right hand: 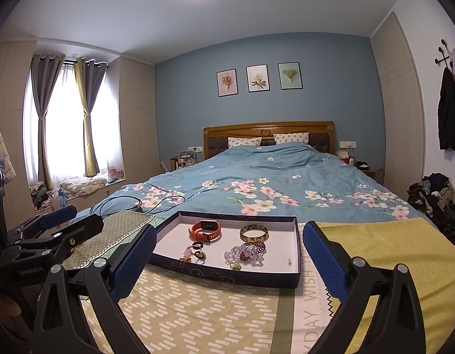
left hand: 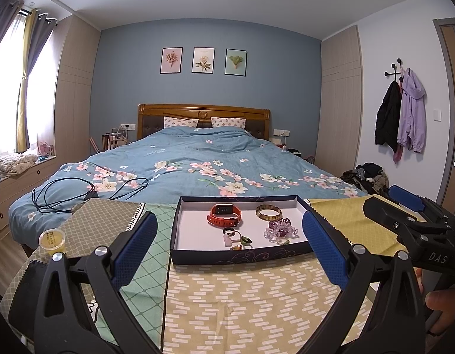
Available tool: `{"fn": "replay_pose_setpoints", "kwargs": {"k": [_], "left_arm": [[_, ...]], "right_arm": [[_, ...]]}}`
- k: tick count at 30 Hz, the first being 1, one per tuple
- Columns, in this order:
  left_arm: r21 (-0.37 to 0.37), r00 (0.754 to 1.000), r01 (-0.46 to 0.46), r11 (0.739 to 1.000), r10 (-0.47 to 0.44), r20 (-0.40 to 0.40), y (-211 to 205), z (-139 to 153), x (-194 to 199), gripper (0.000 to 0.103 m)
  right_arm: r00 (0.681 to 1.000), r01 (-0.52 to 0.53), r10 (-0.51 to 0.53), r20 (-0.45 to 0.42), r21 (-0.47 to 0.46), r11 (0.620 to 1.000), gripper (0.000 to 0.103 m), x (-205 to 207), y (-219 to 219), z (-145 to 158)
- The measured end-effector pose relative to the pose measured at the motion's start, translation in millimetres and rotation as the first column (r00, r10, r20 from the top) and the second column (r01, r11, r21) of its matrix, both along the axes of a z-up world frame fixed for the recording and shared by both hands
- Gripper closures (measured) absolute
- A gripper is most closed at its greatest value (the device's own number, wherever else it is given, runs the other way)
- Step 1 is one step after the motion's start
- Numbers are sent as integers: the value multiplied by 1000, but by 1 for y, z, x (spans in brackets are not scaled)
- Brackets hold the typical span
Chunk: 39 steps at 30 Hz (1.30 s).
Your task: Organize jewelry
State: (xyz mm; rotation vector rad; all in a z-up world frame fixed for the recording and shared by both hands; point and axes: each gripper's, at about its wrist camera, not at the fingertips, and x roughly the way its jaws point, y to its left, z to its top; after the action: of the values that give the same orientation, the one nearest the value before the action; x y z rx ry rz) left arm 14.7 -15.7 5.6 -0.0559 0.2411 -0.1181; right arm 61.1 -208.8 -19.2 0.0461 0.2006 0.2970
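A dark blue tray [left hand: 242,258] with a white floor lies on patterned cloths at the foot of the bed; it also shows in the right wrist view [right hand: 227,275]. In it lie an orange smartwatch [left hand: 226,214] [right hand: 205,230], a tortoiseshell bangle [left hand: 268,213] [right hand: 254,233], a purple bead bracelet [left hand: 279,228] [right hand: 246,252] and several small rings [left hand: 236,237] [right hand: 196,253]. My left gripper [left hand: 227,250] is open and empty, just short of the tray's near wall. My right gripper [right hand: 227,262] is open and empty, also before the tray.
A small yellow jelly cup [left hand: 52,240] and a dark phone [left hand: 30,277] lie at the left. Black cables [left hand: 80,191] rest on the floral duvet [left hand: 198,162]. A yellow cloth [right hand: 389,250] lies to the right. A clothes pile [right hand: 433,197] sits by the wall.
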Motion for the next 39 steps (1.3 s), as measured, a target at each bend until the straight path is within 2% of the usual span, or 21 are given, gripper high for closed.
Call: {"fn": "replay_pose_setpoints", "kwargs": {"k": [39], "left_arm": [[16,1000,-19,1000,19,22,-4,0,2,6]], "right_arm": [[1000,6,-6,16,3,1000,7,1,0,0]]}}
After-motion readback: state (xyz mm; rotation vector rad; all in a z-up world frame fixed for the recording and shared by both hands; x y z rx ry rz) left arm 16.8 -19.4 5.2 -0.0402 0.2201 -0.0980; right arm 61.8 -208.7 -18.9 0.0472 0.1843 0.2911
